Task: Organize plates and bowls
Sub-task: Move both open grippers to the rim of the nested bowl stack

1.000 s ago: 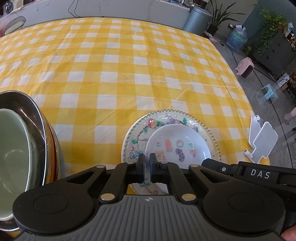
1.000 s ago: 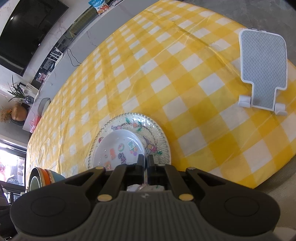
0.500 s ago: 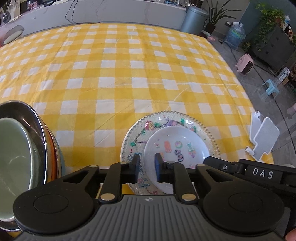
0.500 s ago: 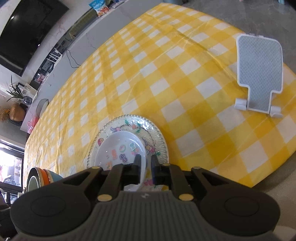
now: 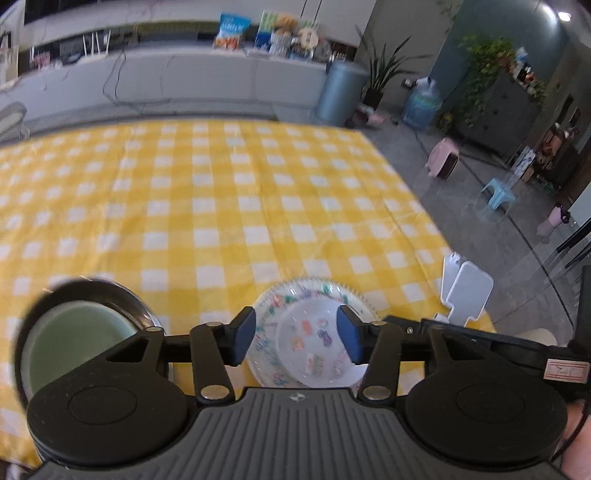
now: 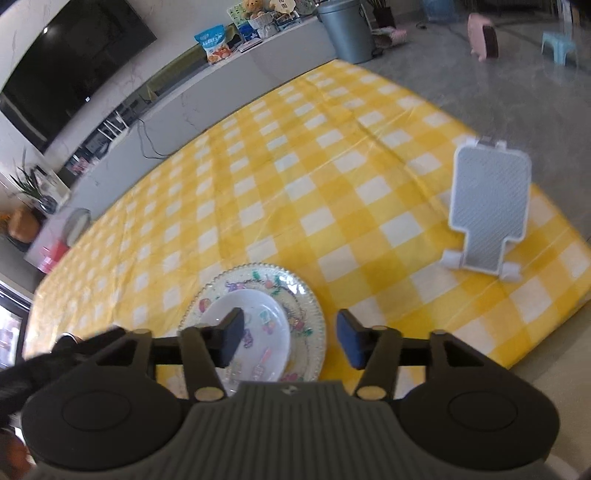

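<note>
- The left claw (image 5: 295, 338) sits nearest in the left wrist view, its blue-padded fingers (image 5: 242, 334) spread wide apart with nothing between them.
- The right claw (image 6: 290, 338) is likewise spread wide in the right wrist view and grips nothing.
- Just beyond both claws, near the table's front edge, lies a small white plate (image 5: 314, 343) printed with coloured pictures; it rests on top of a larger clear plate (image 5: 269, 306) with a beaded rim and painted border.
- In the right wrist view the small white plate (image 6: 247, 332) sits toward the left part of the larger clear plate (image 6: 306, 314), leaving more of the beaded rim bare on the right.
- To the left of the plates in the left wrist view stands a stack of bowls (image 5: 81, 332): a pale green bowl nests inside a dark shiny metal one. The stack is apart from the plates.
- To the right, near the table's edge, a white phone stand (image 6: 487, 206) leans upright on its two small feet, well apart from the plates.
- The table (image 5: 203, 206) carries a yellow and white checked cloth reaching to the far edge.
- Beyond the table a long low white counter (image 6: 236, 70) holds snack bags, with a grey bin (image 6: 345, 29) at its end.
</note>
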A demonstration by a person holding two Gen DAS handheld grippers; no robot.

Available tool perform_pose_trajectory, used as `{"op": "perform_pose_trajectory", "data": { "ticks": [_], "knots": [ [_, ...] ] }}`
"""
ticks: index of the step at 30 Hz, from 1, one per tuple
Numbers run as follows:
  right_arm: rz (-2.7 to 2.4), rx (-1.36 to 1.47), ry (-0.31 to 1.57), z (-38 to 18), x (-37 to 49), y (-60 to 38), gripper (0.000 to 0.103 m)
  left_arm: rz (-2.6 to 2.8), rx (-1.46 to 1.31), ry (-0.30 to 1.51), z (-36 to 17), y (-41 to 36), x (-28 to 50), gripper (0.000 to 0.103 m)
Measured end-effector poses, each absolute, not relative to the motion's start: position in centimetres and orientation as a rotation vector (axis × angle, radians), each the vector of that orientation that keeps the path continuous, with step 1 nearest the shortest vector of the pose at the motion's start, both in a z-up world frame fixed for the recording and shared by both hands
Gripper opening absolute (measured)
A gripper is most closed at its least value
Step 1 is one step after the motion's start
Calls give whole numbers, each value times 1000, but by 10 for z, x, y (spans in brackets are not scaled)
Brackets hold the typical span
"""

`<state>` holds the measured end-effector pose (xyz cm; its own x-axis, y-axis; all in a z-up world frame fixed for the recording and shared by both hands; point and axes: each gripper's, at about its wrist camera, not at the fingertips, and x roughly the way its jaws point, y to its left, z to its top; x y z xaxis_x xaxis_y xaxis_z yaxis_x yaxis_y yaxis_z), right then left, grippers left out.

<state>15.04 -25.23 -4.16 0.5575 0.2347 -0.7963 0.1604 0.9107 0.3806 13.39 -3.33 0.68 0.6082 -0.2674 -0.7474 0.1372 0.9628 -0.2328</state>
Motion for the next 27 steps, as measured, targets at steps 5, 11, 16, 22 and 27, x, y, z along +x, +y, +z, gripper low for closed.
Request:
{"op": "perform_pose_trajectory", "data": {
  "ticks": [5, 11, 16, 22, 27],
  "knots": [
    [73, 422, 953, -20, 137, -235, 68, -168, -92, 806, 30, -9, 118, 73],
    [197, 428, 906, 6, 120, -189, 79, -114, -85, 788, 42, 29, 105, 81],
    [261, 451, 922, 6, 118, -156, 81, -58, -125, 807, 35, 60, 102, 84],
    [275, 487, 989, -12, 124, -133, 81, -7, -202, 851, 20, 93, 102, 84],
    [278, 525, 1031, -24, 130, -115, 81, 22, -271, 879, 6, 119, 102, 84]
  ]
}}
